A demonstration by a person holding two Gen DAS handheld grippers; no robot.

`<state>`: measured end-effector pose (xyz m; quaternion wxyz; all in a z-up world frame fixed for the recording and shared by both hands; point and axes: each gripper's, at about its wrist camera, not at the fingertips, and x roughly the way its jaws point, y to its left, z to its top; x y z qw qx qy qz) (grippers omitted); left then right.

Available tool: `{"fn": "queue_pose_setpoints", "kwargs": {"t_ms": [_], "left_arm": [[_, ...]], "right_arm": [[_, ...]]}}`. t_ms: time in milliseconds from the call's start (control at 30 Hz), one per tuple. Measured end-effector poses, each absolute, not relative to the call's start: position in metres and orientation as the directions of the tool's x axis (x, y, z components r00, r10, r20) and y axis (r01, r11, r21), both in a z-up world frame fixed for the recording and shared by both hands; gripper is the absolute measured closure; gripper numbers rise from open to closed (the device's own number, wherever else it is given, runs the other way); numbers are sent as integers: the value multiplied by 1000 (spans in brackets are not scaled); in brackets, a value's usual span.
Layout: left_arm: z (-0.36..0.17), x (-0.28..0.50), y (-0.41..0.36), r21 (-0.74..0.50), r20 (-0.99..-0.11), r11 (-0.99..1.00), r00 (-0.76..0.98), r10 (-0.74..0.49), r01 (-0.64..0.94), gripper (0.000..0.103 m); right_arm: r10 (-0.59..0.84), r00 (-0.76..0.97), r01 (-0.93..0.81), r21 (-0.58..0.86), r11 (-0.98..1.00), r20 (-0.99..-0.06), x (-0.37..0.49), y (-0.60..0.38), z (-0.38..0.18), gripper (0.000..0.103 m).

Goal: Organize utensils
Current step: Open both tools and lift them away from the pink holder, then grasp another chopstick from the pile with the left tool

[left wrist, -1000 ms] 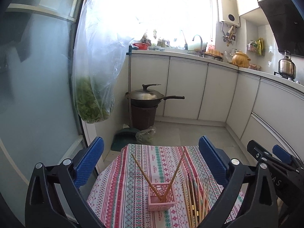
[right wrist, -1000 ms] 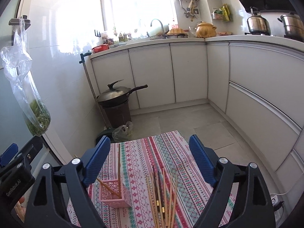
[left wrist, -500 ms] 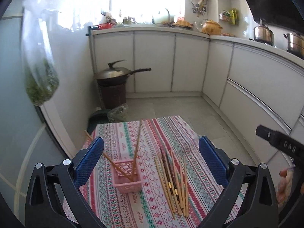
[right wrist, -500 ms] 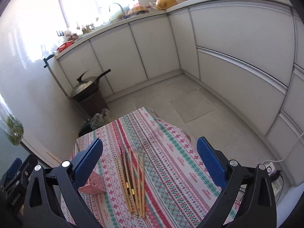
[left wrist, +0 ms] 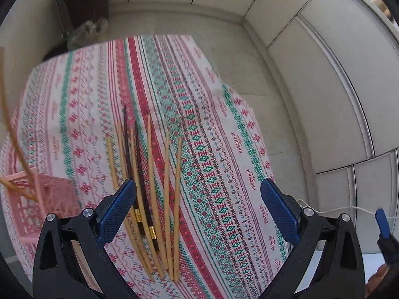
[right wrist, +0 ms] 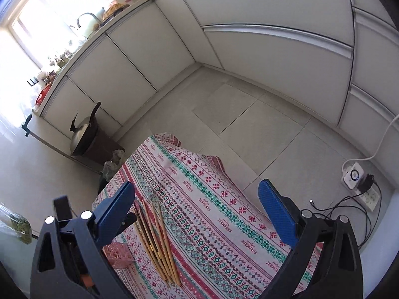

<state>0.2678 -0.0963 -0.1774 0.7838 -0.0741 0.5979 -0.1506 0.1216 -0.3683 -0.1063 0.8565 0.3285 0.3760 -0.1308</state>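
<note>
Several chopsticks [left wrist: 149, 189], light wood and dark, lie side by side on the patterned tablecloth [left wrist: 224, 174]. A pink lattice basket [left wrist: 42, 199] stands left of them with two chopsticks leaning in it. My left gripper [left wrist: 197, 206] is open and empty, low over the near ends of the loose chopsticks. My right gripper [right wrist: 197, 209] is open and empty, higher above the table; the chopsticks [right wrist: 157, 239] and the basket [right wrist: 118, 254] show below its left finger. The left gripper's arm shows at the right wrist view's lower left.
White cabinets [right wrist: 149, 49] line the far and right walls. A wok on a dark stand [right wrist: 92, 139] and a plastic bag [right wrist: 113, 164] sit on the floor beyond the table. A power strip with cables [right wrist: 359, 182] lies on the floor at the right.
Both grippers have tilted down toward the table. The left one has moved right and closer, over the loose chopsticks; the basket has slid to its left edge. Both stay open.
</note>
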Motion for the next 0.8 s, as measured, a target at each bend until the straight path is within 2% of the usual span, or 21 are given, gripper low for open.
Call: {"fn": "queue_pose_setpoints", "kwargs": {"t_ms": [133,200,400,500,633,667,800], "left_arm": [[-217,300,-99,-316,-933,946,157,-324,76,22],[-231,311,-100,-290,-944,955,144,-297,64,40],[-256,323,-108,-226,-961,969,140,-238,97,68],[-268,325,-117,-197,-967,974,144,-212,113,78],[-279,328,-129,-154,-969,979,170,-177,137,87],[-280,328,-130,-144,-971,980,173,-167,137,93],[-282,325,-124,-161,-965,977,184,-185,138,98]], "right_arm": [[39,660,482,462,745,-751,128,-373,-116,7],[51,645,486,461,743,-762,132,-374,-122,7],[47,619,503,442,743,-784,140,-379,-133,7],[40,609,511,430,744,-792,143,-378,-138,7],[52,597,500,422,756,-801,149,-372,-142,7],[50,596,497,416,762,-802,150,-370,-142,7],[33,588,492,390,778,-808,156,-361,-146,7]]}}
